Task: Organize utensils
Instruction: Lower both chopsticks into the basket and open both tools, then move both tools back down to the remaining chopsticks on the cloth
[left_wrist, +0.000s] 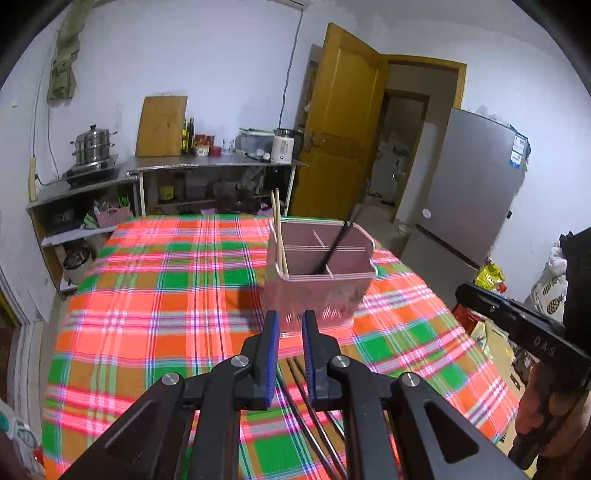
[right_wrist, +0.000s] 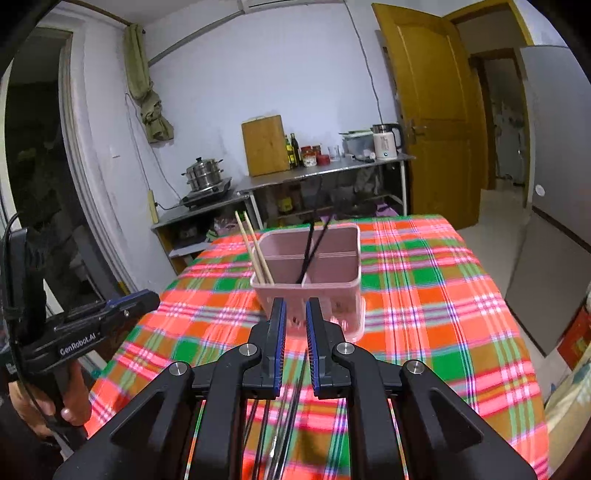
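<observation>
Utensils are partly sorted already: a pink plastic caddy (right_wrist: 308, 280) stands on the plaid tablecloth (right_wrist: 424, 295), toward the cloth's far end. Two pale wooden chopsticks (right_wrist: 255, 251) lean in the caddy's left compartment and two black chopsticks (right_wrist: 314, 247) in the middle one, so I judge the dividers keep each kind apart. More thin dark sticks (right_wrist: 280, 424) lie flat on the cloth on the near side of the caddy, under my tools, presumably next to go in, though blur leaves them hard to tell apart.

My left gripper (left_wrist: 289, 321) hangs just short of the caddy's near wall, jaws narrow and nothing between them. My right gripper (right_wrist: 295, 310) sits likewise before the caddy, jaws nearly together and empty.

The caddy is a rounded rectangle with a slotted lower wall (for draining, I'd guess), smooth and slightly glossy. The cloth is woven cotton-like plaid in orange, green and pink; it looks soft enough to wrinkle under a scraping fingertip.
</observation>
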